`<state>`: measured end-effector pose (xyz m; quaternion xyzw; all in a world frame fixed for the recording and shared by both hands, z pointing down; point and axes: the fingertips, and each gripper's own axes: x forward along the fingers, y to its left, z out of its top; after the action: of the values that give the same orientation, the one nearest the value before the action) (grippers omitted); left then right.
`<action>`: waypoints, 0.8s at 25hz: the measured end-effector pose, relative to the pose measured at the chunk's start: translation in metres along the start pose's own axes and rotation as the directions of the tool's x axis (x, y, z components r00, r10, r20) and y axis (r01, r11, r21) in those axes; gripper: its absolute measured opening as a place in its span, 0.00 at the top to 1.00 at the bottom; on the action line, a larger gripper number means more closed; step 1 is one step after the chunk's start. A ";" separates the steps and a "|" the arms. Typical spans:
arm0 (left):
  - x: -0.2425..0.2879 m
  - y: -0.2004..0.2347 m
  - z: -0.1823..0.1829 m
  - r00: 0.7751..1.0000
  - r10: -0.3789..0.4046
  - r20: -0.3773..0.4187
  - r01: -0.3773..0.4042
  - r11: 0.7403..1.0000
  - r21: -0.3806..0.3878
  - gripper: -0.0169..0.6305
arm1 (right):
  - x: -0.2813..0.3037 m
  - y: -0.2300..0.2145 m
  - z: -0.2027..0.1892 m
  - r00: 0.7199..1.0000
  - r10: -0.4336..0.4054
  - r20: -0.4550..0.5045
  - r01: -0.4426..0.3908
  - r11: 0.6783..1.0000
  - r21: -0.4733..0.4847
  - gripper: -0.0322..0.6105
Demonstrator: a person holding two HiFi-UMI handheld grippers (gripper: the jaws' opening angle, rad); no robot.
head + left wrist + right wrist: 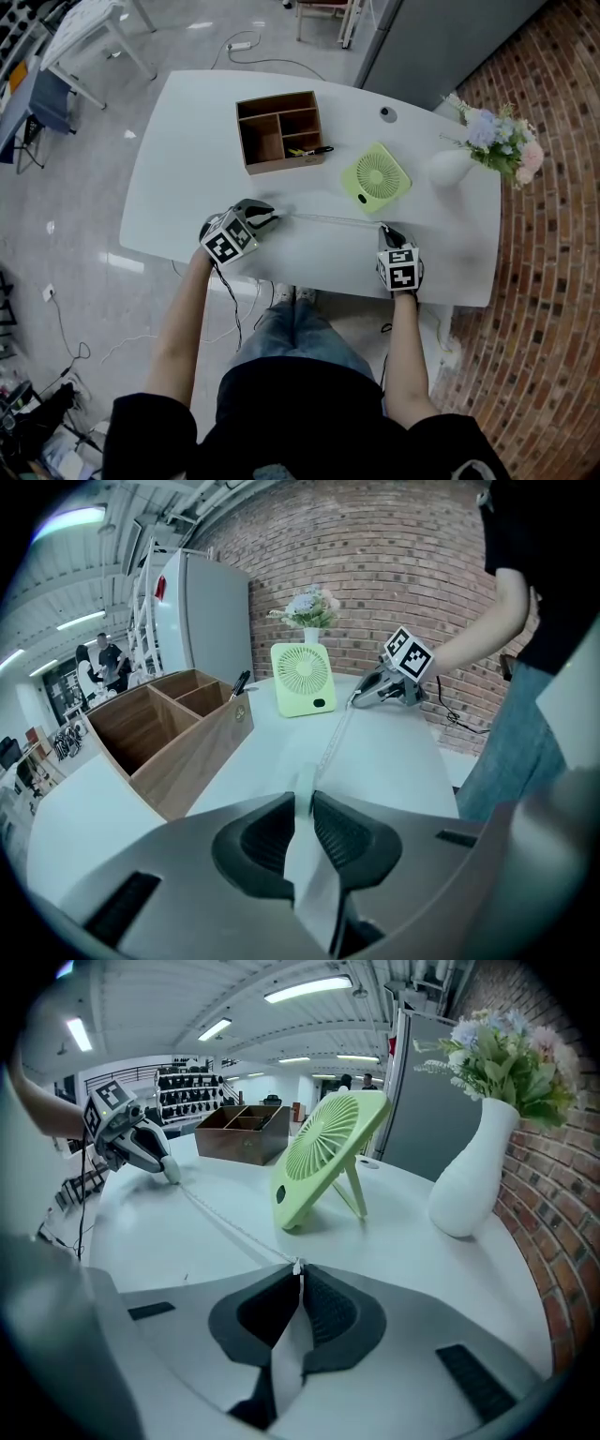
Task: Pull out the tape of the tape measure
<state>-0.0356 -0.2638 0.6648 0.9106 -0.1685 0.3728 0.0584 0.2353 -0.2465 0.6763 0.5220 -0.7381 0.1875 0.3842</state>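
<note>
A thin pale tape [328,219] lies stretched low over the white table [187,187] between my two grippers. My left gripper [270,217] sits at the tape's left end, its jaws closed on the white tape measure body [307,869]. From there the tape [333,747] runs away toward the right gripper [361,700]. My right gripper [383,229] is shut on the tape's end tab [296,1267] near the table's front edge. In the right gripper view the tape [220,1215] leads back to the left gripper [164,1168] and the white body [172,1172].
A wooden divided box [281,131] with a pen [309,150] in it stands behind the tape. A green desk fan [375,176] is just behind the right gripper. A white vase of flowers [450,167] stands at the far right, by a brick wall.
</note>
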 end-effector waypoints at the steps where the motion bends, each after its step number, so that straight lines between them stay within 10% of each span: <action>1: 0.000 0.000 0.000 1.000 0.000 -0.002 0.000 1.000 0.001 0.86 | 0.001 0.000 0.000 1.000 0.002 0.000 -0.002 1.000 0.006 0.93; 20: 0.003 0.002 0.002 1.000 -0.012 -0.008 0.012 1.000 0.000 0.86 | -0.010 -0.006 0.005 0.999 -0.007 0.049 0.003 0.996 0.085 0.80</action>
<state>-0.0332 -0.2669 0.6652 0.9101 -0.1627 0.3761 0.0613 0.2408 -0.2461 0.6647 0.5442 -0.7373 0.2050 0.3438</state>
